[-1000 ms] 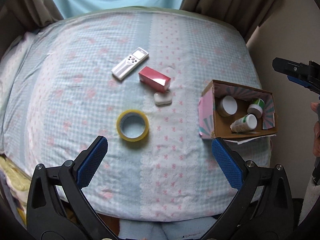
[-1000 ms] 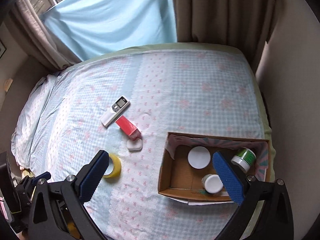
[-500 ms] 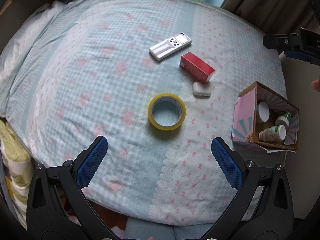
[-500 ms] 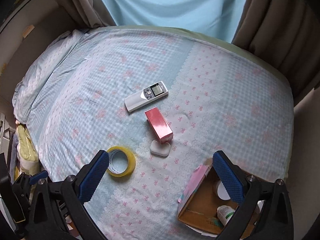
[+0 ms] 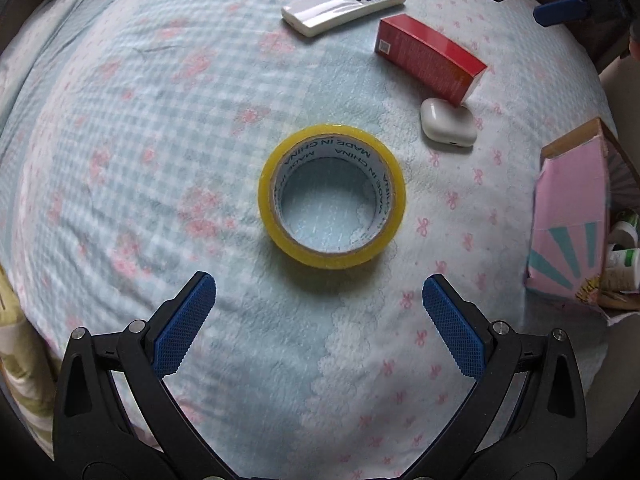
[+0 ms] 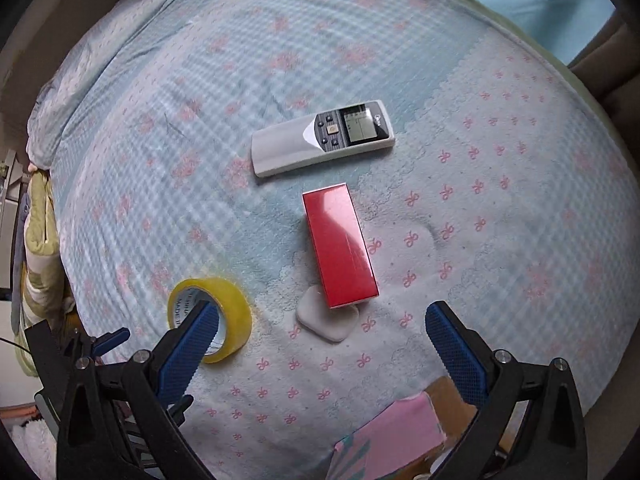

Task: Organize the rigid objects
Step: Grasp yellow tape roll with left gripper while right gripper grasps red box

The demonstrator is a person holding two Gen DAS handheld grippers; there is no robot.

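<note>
Four loose things lie on the bed (image 5: 120,128), a blue-and-white checked cover with pink bows: one roll of yellow packing tape (image 5: 332,196), one white remote control (image 5: 344,0) with a grey screen, one glossy red carton (image 5: 430,58), and one small rounded white case (image 5: 448,123). One cardboard box (image 5: 568,224), pink with teal rays on its outer wall, sits at 3 o'clock in the left wrist view; a few white containers show inside it, too cut off to count.

The left hand-held gripper (image 5: 319,294) hangs above the bed with its blue ribbed pads spread wide and empty, the tape roll lying flat just beyond them at centre. The right hand-held gripper (image 6: 322,326) is likewise spread and holds nothing; the red carton lies ahead of it at 12 o'clock, its near end overlapping the white case, with the remote well beyond and the tape at 9 o'clock behind the left pad.
</note>
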